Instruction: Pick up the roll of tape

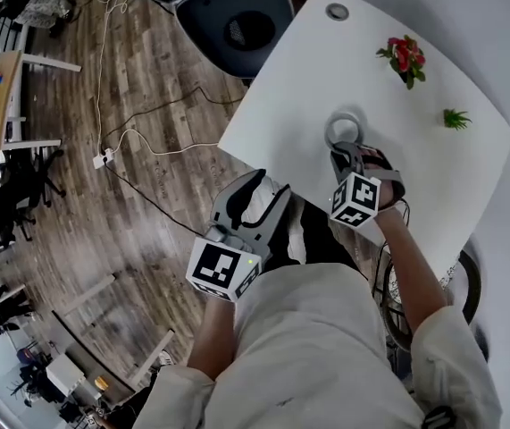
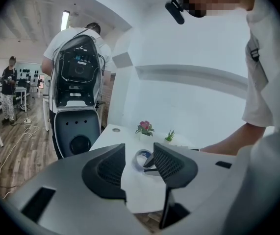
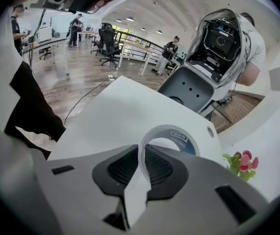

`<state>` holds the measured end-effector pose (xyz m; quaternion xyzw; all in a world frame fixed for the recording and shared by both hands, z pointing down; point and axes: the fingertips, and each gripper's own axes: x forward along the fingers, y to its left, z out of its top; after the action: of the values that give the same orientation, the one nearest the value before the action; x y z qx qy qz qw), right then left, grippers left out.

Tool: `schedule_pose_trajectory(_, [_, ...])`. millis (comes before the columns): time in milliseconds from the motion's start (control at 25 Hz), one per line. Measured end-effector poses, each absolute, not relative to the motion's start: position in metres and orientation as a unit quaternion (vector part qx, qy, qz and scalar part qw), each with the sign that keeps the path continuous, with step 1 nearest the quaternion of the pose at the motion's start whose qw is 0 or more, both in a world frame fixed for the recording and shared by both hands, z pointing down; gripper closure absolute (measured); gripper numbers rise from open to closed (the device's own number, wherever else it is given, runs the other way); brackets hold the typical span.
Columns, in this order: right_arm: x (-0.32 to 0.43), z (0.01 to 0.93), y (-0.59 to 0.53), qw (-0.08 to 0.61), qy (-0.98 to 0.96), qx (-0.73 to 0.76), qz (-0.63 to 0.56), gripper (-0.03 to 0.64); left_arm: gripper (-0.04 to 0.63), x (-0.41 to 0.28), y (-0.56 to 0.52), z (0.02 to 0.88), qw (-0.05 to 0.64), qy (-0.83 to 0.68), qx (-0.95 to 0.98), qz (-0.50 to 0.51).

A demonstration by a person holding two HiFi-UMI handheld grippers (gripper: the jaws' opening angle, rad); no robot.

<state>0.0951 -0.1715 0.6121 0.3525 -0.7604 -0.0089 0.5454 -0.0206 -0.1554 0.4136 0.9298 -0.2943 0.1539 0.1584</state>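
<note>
Left gripper (image 2: 139, 160) hung empty off the counter (image 1: 281, 105) edge, fingers apart. Right gripper (image 3: 142, 155) fingers pinched the near wall of the roll of tape (image 3: 181, 136) on the counter, 1 inside the hole, 1 outside. Likely light, stiff, smooth-sided; this wall pinch suited it.

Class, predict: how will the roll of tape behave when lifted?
The grey ring-shaped roll of tape is probably stiff: its wall looks undeformed between the right tongs. Hollow and thin, likely light. Pinched on one side, it may swing.
</note>
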Motion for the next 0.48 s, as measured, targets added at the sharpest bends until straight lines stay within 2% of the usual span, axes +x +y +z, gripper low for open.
schedule_pose_trajectory(480, [0.099,0.587,-0.138,0.535,-0.726,0.431,0.036,0.569,0.411,-0.017,-0.152,0.402,0.129,-0.204,0.959,0.146])
